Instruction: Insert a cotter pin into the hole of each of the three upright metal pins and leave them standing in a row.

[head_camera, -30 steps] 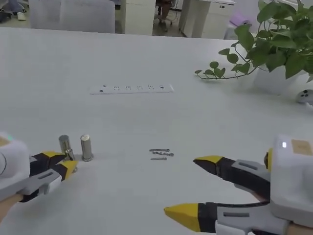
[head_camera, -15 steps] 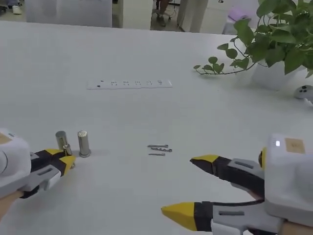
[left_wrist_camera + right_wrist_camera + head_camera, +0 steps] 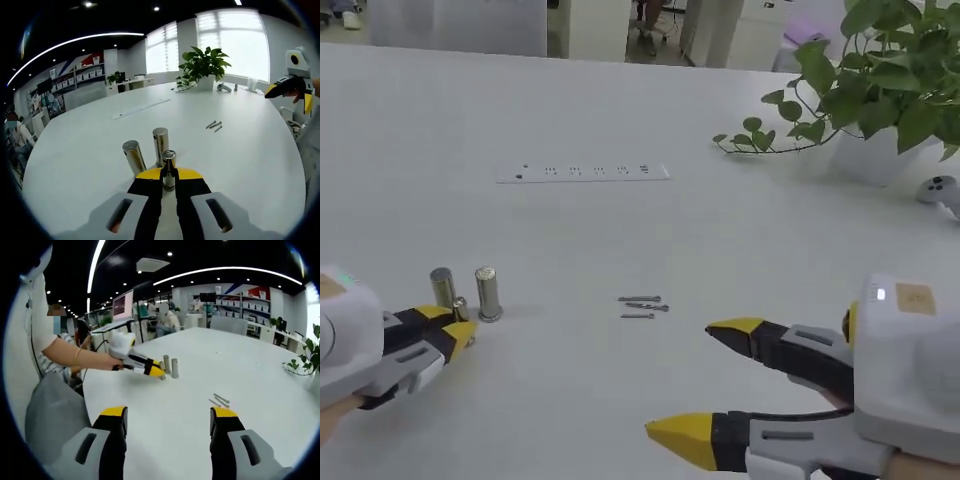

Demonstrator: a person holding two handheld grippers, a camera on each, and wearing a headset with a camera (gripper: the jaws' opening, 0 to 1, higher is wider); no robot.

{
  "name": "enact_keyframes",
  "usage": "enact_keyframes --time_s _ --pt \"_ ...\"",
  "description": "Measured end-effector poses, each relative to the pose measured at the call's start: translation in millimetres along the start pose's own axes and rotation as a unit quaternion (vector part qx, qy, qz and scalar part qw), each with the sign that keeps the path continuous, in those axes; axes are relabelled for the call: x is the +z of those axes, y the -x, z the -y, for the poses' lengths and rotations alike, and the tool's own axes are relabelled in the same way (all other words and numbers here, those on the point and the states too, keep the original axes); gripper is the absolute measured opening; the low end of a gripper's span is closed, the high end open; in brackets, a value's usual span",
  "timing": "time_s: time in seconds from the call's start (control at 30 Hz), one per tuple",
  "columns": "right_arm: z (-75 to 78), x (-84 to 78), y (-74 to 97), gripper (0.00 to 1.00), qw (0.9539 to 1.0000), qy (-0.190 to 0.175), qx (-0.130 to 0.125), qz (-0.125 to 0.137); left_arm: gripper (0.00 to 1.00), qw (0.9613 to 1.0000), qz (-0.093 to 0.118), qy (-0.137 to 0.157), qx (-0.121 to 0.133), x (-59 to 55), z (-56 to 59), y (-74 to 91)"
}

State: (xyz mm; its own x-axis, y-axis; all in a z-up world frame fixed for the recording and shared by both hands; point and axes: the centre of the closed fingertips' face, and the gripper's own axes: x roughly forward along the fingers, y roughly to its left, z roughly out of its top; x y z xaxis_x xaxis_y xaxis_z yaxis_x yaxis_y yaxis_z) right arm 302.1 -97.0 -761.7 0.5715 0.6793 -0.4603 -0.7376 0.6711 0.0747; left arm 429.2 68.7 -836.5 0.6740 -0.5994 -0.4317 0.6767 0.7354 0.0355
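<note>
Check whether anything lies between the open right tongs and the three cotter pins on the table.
Nothing visible does. Only bare table lies between the right tongs and the cotter pins; the upright metal pins stand aside, at the left tongs.

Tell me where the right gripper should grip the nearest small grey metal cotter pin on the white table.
Probably at mid-shank of the nearest grey metal cotter pin, coming down from above on the near side with the right gripper. It lies flat and thin, crosswise in the head view, and its two neighbours sit close behind.
</note>
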Motion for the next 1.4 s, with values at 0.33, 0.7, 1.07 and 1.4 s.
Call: enact_keyframes --time_s 0.33,0.7,1.07,1.4 --pt "-0.3 -3.2 2.6 0.67 1.0000 -0.002 -0.002 -0.003 0.07 0.9997 0.001 -0.012 -0.019 4.0 16.9 3.4" --pt "0.2 -5.9 5.3 0.65 1.0000 -0.003 -0.003 -0.003 0.07 0.9986 0.010 -0.020 -0.048 11.4 48.2 4.3" --pt "0.8 -10.0 9.9 0.61 0.9999 -0.004 -0.009 -0.007 0.07 0.9967 0.011 -0.025 -0.076 12.2 82.7 5.5" --pt "-1.1 -11.6 12.4 0.61 0.9999 -0.006 -0.010 -0.004 0.07 0.9965 0.014 -0.020 -0.080 11.7 97.8 5.4"
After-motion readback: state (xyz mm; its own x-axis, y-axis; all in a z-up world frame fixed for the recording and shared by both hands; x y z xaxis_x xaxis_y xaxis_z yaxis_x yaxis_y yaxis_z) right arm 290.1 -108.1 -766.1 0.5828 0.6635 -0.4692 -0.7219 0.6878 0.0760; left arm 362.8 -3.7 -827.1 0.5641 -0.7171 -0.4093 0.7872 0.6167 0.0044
